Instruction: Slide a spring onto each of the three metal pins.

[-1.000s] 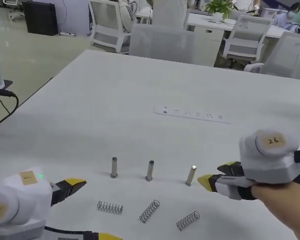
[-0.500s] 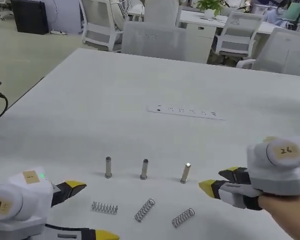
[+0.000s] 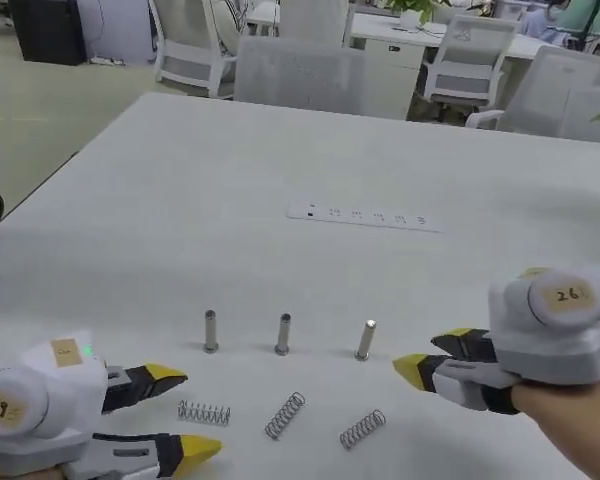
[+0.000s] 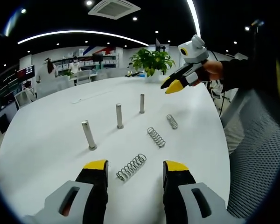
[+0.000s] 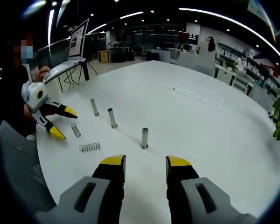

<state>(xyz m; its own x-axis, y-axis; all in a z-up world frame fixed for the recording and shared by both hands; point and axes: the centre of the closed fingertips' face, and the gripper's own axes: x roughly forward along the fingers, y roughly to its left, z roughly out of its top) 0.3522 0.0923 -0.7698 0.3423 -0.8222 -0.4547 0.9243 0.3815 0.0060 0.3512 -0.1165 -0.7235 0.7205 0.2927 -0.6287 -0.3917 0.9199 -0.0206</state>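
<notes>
Three pins point(image 3: 283, 334) upright in a row on the table point(image 3: 280, 150), a loose spring point(image 3: 285, 415) lying before each, so easy pairing. Left claw point(image 4: 135, 163) wide open, empty, aimed at nearest spring point(image 4: 131, 166); right claw point(image 5: 146, 161) open, empty, facing end pin point(image 5: 144, 138).

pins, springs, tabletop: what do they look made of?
Pins: bare metal by the look, silvery grey and smooth, with a bright glint on the top of the right-hand one; probably steel, alloy unclear.
Springs: thin coiled wire, grey with a slight shine; likely steel too.
Table: white, smooth, low gloss; looks like laminate, core hidden.
</notes>
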